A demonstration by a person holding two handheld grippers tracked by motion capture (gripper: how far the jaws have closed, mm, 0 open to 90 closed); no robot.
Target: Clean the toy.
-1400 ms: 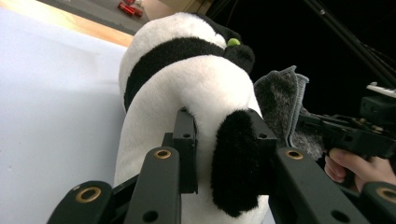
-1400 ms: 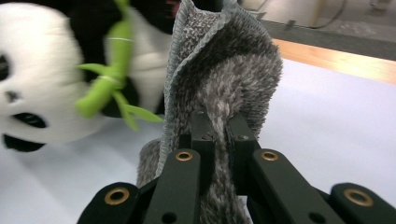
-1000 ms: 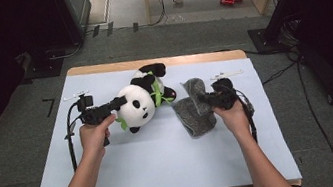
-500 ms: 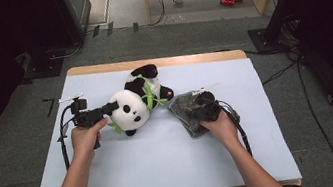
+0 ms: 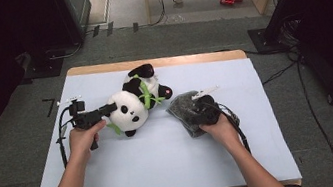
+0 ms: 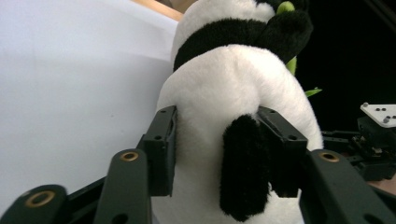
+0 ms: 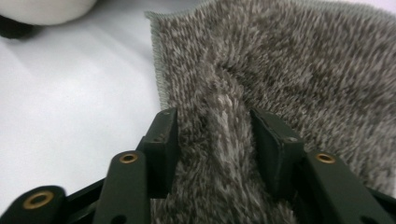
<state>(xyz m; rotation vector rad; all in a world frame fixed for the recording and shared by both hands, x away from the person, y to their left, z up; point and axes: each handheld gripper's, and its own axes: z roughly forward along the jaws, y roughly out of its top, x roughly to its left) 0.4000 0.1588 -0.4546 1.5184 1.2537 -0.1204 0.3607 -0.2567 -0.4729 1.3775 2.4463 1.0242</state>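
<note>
Risk first: both claws have just been opening, so each item can snag on a pad as you withdraw. Fleece pile catching on a jaw would drag the cloth; a lifted toy would roll.

Your right claw (image 7: pixel 212 140) stands part open astride a raised fold of the grey, fuzzy fleece cloth (image 7: pixel 289 70); whether the pads still press it cannot be told. The cloth lies flat on the light-blue tabletop (image 5: pixel 165 164), directly under that claw.

Your left claw (image 6: pixel 217 154) is likewise part open around the black-and-white plush panda (image 6: pixel 233 79), jaws beside its head. The panda lies left of the cloth, near it.
</note>
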